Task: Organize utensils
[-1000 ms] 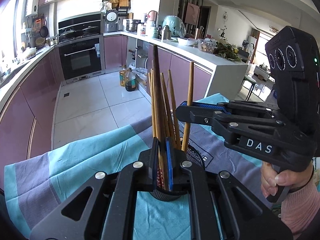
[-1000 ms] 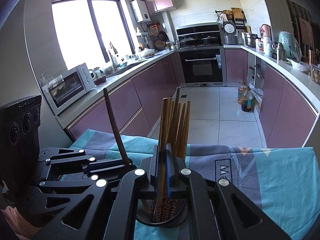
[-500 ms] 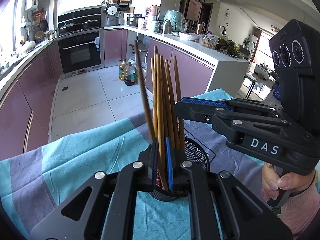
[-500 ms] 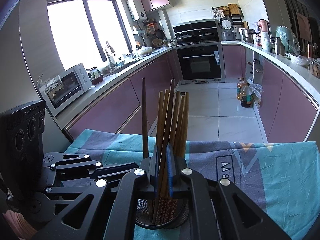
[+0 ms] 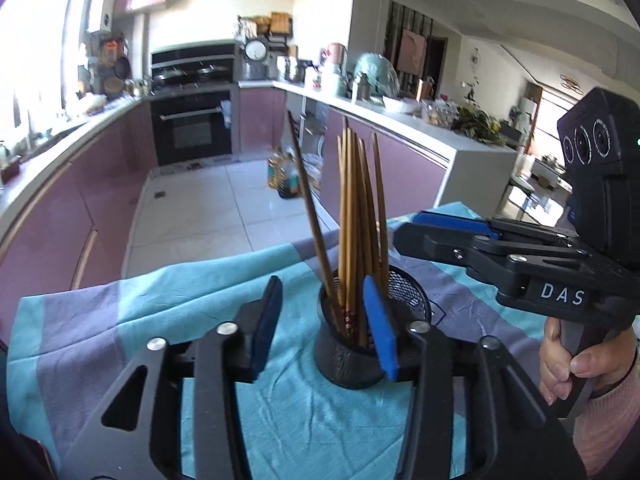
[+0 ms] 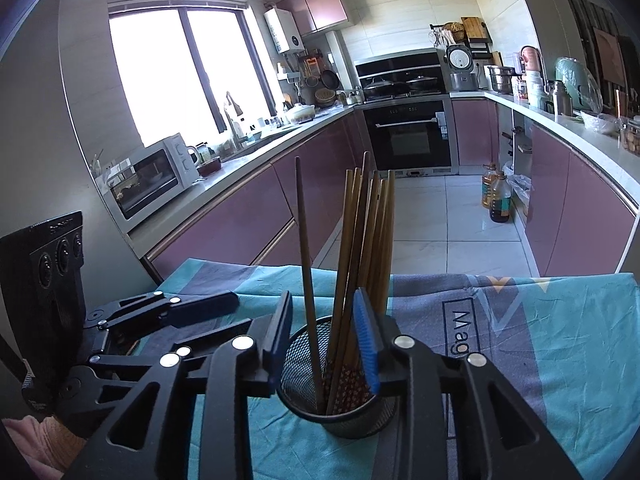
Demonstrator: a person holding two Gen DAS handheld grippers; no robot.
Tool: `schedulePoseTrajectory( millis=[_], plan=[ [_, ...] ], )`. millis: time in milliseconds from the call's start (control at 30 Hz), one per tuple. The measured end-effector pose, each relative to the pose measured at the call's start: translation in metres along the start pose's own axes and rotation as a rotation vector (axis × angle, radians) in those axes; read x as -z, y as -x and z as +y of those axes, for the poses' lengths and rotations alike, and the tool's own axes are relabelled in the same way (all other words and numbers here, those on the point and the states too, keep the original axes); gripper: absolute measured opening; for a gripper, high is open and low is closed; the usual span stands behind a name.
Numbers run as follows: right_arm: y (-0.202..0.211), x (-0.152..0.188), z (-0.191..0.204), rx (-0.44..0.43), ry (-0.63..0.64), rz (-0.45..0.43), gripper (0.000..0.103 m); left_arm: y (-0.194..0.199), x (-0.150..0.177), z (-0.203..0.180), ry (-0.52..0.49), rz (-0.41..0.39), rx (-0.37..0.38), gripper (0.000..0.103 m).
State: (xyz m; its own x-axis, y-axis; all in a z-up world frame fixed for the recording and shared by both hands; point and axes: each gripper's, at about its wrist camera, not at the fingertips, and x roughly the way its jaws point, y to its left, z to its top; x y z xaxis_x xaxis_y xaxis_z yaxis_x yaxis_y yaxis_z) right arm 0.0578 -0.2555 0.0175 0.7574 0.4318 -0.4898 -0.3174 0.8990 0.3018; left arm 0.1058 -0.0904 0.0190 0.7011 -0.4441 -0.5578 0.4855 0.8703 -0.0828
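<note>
Left wrist view: both grippers, left gripper [image 5: 324, 324] and right gripper [image 6: 326, 340], have just spread open (empty) beside the mesh holder [image 5: 352, 356], chopsticks [image 5: 356, 216] released inside

chopsticks [image 5: 352, 216]: tan wood, red-and-white patterned tips
dark chopstick [image 5: 308, 196]: brown
mesh cup [image 5: 404, 292]: black
cloth [image 5: 120, 312]: teal and grey-purple blocks
left gripper [image 5: 326, 326]: black, blue pads
right gripper [image 6: 324, 344]: black, blue pads
cabinets [image 6: 248, 216]: mauve

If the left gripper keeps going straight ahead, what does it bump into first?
Probably the black mesh cup full of chopsticks. The open left gripper points right at it, one blue finger already beside the rim, though depth is hard to judge.
</note>
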Motion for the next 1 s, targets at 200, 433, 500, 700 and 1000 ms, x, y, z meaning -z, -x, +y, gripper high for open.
schedulePoseTrajectory(
  millis=[200, 433, 500, 700, 1000],
  plan=[
    [0.013, 0.013, 0.007, 0.024, 0.013, -0.032, 0.053, 0.037, 0.014, 0.003, 0.012, -0.073, -0.06, 0.071],
    [0.025, 0.03, 0.022, 0.076, 0.069, -0.081, 0.084, 0.074, 0.036, 0.012, 0.04, -0.14, -0.136, 0.097],
    [0.027, 0.036, 0.023, 0.087, 0.07, -0.094, 0.09, 0.082, 0.043, 0.015, 0.052, -0.145, -0.155, 0.097],
    [0.034, 0.052, 0.03, 0.147, 0.091, -0.152, 0.096, 0.104, 0.058, 0.027, 0.093, -0.186, -0.218, 0.097],
    [0.041, 0.07, 0.049, 0.198, 0.122, -0.221, 0.096, 0.132, 0.072, 0.034, 0.118, -0.259, -0.303, 0.097]
  ],
)
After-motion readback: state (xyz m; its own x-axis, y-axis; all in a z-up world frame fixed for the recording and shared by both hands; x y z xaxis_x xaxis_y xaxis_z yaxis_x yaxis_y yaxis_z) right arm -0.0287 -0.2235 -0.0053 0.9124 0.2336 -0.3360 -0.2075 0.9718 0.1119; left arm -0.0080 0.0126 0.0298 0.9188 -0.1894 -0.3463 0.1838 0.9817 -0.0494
